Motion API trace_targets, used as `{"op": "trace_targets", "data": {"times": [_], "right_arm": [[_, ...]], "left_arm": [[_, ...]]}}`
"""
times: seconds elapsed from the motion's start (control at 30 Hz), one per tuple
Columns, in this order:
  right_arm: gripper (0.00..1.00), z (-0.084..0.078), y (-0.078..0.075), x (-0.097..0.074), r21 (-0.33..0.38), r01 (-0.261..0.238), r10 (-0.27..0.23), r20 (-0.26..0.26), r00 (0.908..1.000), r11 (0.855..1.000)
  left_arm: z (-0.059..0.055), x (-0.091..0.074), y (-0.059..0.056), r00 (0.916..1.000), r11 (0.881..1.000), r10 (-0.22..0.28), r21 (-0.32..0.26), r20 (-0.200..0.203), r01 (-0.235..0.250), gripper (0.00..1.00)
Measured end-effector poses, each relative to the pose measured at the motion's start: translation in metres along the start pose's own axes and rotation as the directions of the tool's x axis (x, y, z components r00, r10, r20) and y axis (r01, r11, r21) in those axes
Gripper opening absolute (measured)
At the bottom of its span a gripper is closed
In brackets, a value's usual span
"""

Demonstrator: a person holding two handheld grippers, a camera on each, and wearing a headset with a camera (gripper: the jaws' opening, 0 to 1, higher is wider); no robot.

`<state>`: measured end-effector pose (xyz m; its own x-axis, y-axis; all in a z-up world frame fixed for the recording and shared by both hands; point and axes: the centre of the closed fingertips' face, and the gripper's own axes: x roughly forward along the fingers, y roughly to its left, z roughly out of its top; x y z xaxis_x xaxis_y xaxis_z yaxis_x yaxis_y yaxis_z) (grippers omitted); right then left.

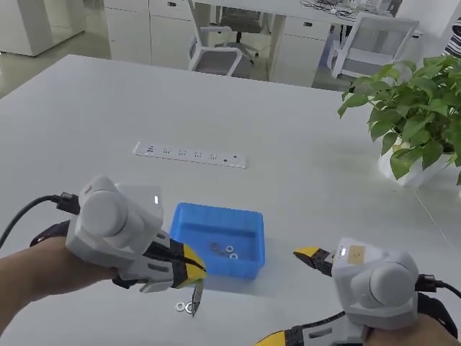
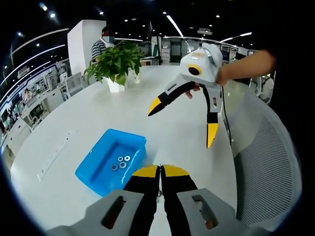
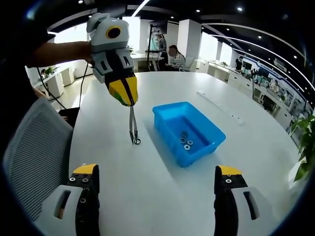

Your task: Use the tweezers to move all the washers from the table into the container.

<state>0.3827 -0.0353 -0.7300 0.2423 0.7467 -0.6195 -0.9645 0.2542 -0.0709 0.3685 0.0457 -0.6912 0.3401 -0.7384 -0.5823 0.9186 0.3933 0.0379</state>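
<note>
Left claw (image 1: pixel 191 268) was clamped on tweezers (image 1: pixel 197 294), tips at two washers (image 1: pixel 184 308) on desk (image 1: pixel 302 180) just beside bin (image 1: pixel 230 269), which held several more; right claw (image 1: pixel 287 295) was open past bin's other side.

Open-plan office: desks (image 1: pixel 306 32), swivel chair (image 1: pixel 225 45), pwr strip (image 1: pixel 189 154), potted plant (image 1: pixel 414 115).

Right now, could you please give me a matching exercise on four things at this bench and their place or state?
1. blue plastic container
2. thin metal tweezers
3. long white power strip
4. right claw

A. open, holding nothing
B. on the white table beyond the container
C. has small metal washers inside
D. clamped in the shut left claw

Pairs: 1-C, 2-D, 3-B, 4-A
</note>
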Motion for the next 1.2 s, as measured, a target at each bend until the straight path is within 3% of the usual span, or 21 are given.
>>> {"op": "trace_targets", "data": {"times": [0.17,0.5,0.8,1.2], "right_arm": [[0.97,0.000,0.001,0.001,-0.007,-0.007,0.007,0.000,1.0000,1.000],[0.81,0.012,0.011,0.007,-0.067,-0.076,0.079,0.039,0.9961,0.995],[0.70,0.018,0.019,0.017,-0.128,-0.140,0.145,0.026,0.9891,0.982],[0.55,0.028,0.032,0.038,-0.215,-0.223,0.230,0.008,0.9731,0.951]], "left_arm": [[-0.001,-0.001,-0.001,0.9999,1.000,-0.009,0.011,-0.005,0.009,0.05],[-0.002,-0.002,-0.005,0.9994,0.999,-0.031,0.032,-0.014,0.031,0.05],[-0.003,-0.002,-0.008,0.9989,0.999,-0.042,0.030,-0.020,0.042,0.05],[-0.008,-0.004,-0.006,0.9985,0.998,-0.042,0.043,-0.036,0.044,0.05]]}}
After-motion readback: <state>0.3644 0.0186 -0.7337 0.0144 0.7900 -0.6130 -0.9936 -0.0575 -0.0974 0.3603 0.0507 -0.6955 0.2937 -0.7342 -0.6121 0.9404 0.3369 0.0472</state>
